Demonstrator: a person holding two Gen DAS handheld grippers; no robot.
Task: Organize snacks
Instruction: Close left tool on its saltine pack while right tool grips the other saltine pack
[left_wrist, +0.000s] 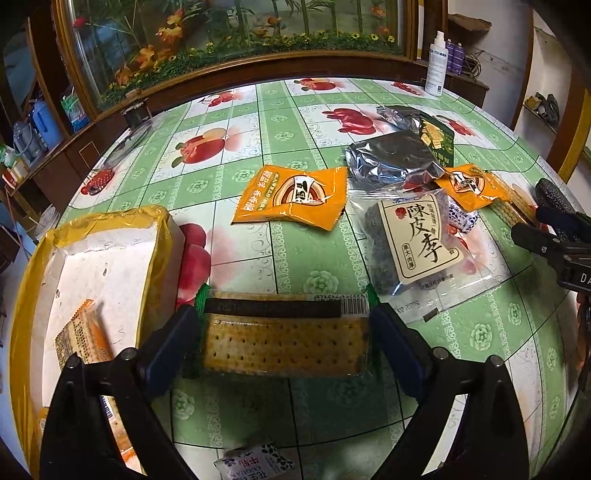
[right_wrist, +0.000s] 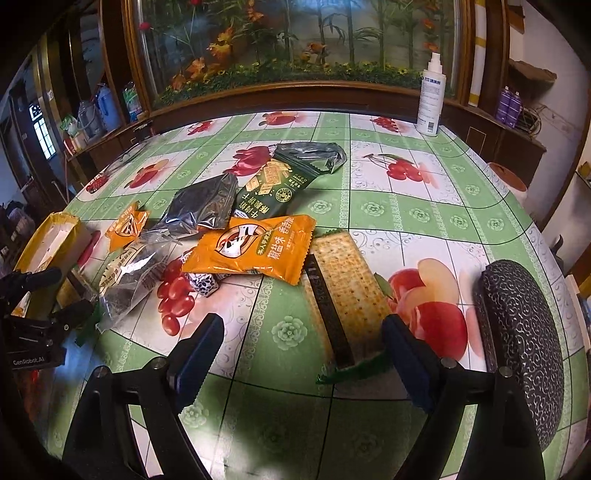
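We have our left claw (left_wrist: 284, 332) spread wide around a cracker packet (left_wrist: 286, 341) lying crosswise on the desk (left_wrist: 314, 266), one pad at each end of it; whether the pads already press the wrapper we cannot tell, and it looks to us like a grasp being lined up for the white box (left_wrist: 110, 266) just beside it, where an orange-striped packet (left_wrist: 83, 339) already lies. Our right claw (right_wrist: 301, 354) is spread and empty, its jaws standing either side of a second cracker packet (right_wrist: 343, 291), whose far end is tucked under an orange snack bag (right_wrist: 255, 247). The remaining snacks sit heaped together: a plum bag (left_wrist: 417, 240), a silver pouch (right_wrist: 207, 201), a green biscuit pack (right_wrist: 275, 184). A small blue-and-white candy (right_wrist: 203, 284) is mostly buried, and a patterned case (right_wrist: 521, 339) is cut off at the right view's edge.
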